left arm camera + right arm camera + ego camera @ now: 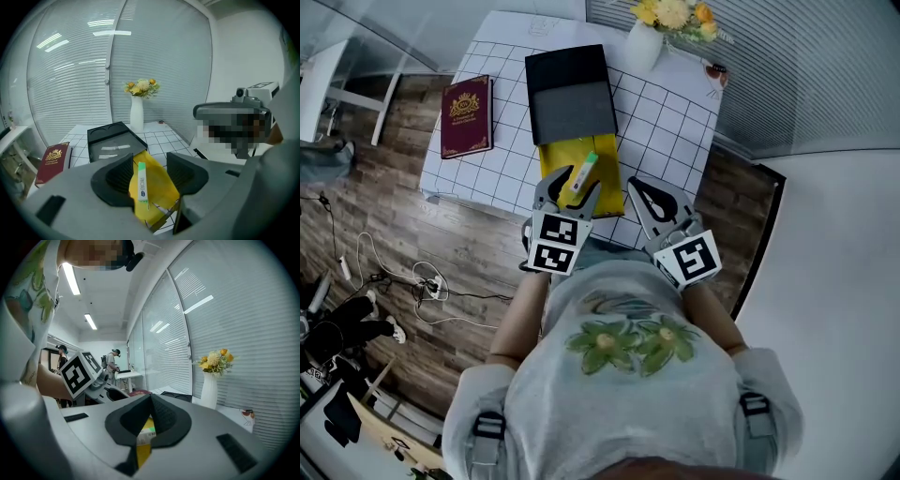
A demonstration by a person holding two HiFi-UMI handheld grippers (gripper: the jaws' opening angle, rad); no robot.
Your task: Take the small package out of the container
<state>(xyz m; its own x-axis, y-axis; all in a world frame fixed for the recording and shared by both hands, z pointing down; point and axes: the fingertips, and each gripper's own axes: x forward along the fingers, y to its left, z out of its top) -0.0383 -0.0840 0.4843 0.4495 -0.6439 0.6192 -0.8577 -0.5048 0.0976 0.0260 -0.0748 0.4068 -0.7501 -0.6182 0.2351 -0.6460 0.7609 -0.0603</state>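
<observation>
A small white package with a green end [583,172] [142,185] lies on a yellow pouch [555,161] [161,183] near the front edge of the checked table. My left gripper [570,190] [150,159] is open, its jaws wide on either side of the package. The package sits close to the left pad and neither pad presses on it. Behind the pouch is a black container [570,94] [112,143]. My right gripper [652,199] [150,398] hovers just right of the pouch with its jaws shut and empty; the package [146,432] shows below them.
A dark red book [466,114] [52,161] lies at the table's left. A white vase of yellow flowers [645,42] [137,112] [209,390] stands at the back. Cables [422,281] trail over the wooden floor to the left. People stand far off in the right gripper view.
</observation>
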